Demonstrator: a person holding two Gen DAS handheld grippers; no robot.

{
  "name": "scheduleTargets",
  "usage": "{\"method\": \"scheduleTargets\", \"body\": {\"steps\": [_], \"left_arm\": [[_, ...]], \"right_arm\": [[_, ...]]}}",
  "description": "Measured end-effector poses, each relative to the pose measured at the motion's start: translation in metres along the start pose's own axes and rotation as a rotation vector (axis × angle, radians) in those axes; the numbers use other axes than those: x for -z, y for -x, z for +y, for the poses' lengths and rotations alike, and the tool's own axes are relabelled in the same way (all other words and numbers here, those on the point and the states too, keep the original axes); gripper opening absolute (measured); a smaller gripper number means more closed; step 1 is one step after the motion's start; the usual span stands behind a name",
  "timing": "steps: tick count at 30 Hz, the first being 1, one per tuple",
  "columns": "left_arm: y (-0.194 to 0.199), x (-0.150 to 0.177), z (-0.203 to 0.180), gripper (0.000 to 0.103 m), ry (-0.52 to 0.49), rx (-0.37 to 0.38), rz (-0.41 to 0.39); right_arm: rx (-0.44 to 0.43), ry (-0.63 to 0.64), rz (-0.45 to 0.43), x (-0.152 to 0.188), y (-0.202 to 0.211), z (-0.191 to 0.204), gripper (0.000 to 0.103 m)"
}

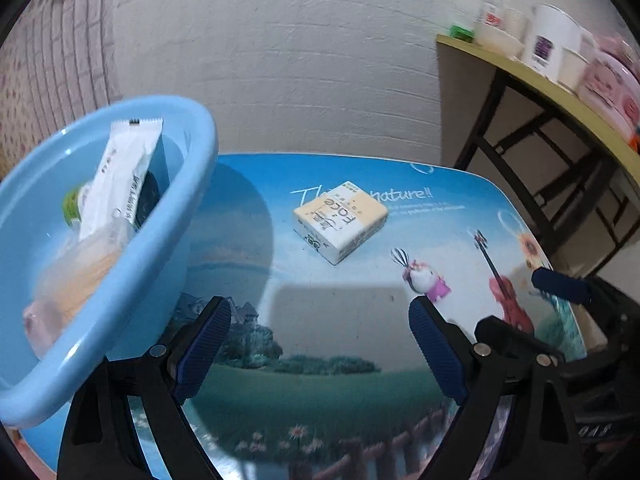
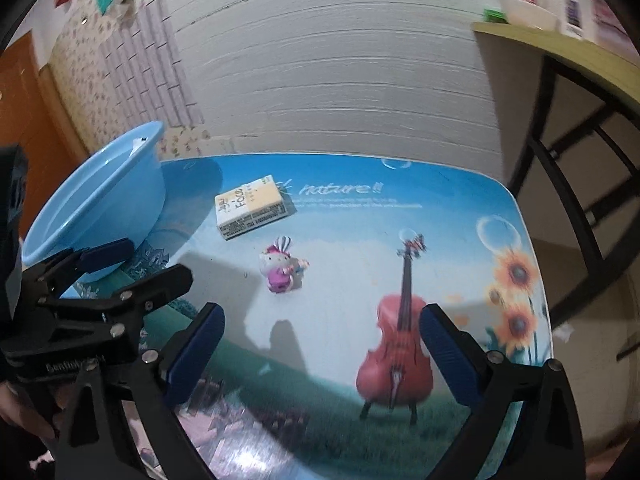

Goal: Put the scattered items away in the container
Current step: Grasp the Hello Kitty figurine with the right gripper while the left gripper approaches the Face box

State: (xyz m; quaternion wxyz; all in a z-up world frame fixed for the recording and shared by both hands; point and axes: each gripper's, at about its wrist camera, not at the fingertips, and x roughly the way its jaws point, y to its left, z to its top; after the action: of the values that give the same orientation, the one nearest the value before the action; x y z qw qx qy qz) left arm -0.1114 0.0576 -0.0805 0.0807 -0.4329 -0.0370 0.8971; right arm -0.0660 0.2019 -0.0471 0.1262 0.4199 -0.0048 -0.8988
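A light blue basin point(image 1: 172, 216) stands at the table's left; it also shows in the right wrist view point(image 2: 100, 208). It holds a white packet point(image 1: 120, 184), a clear bag point(image 1: 72, 280) and a green-capped item point(image 1: 74, 204). A yellow-and-white tissue pack point(image 1: 340, 220) lies on the table beyond my left gripper; the right wrist view shows it too point(image 2: 250, 206). A small pink-and-white toy figure point(image 2: 282, 266) stands mid-table, also visible in the left wrist view point(image 1: 426, 278). My left gripper point(image 1: 320, 344) is open and empty. My right gripper point(image 2: 322, 354) is open and empty.
The table top point(image 2: 440, 240) carries a printed picture with a violin and sunflowers. A yellow shelf point(image 1: 540, 84) with white jars and pink tubs stands at the right on a black frame. A white brick wall lies behind. The other gripper point(image 2: 100, 280) is at the left.
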Motion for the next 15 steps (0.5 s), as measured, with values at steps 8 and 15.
{"method": "scheduleTargets", "body": {"steps": [8, 15], "left_arm": [[-0.017, -0.012, 0.001, 0.09, 0.1, 0.045, 0.031], [-0.017, -0.009, 0.021, 0.09, 0.256, 0.092, 0.05]], "right_arm": [[-0.008, 0.005, 0.035, -0.001, -0.015, -0.014, 0.097], [-0.047, 0.051, 0.061, -0.001, -0.029, -0.002, 0.089]]}}
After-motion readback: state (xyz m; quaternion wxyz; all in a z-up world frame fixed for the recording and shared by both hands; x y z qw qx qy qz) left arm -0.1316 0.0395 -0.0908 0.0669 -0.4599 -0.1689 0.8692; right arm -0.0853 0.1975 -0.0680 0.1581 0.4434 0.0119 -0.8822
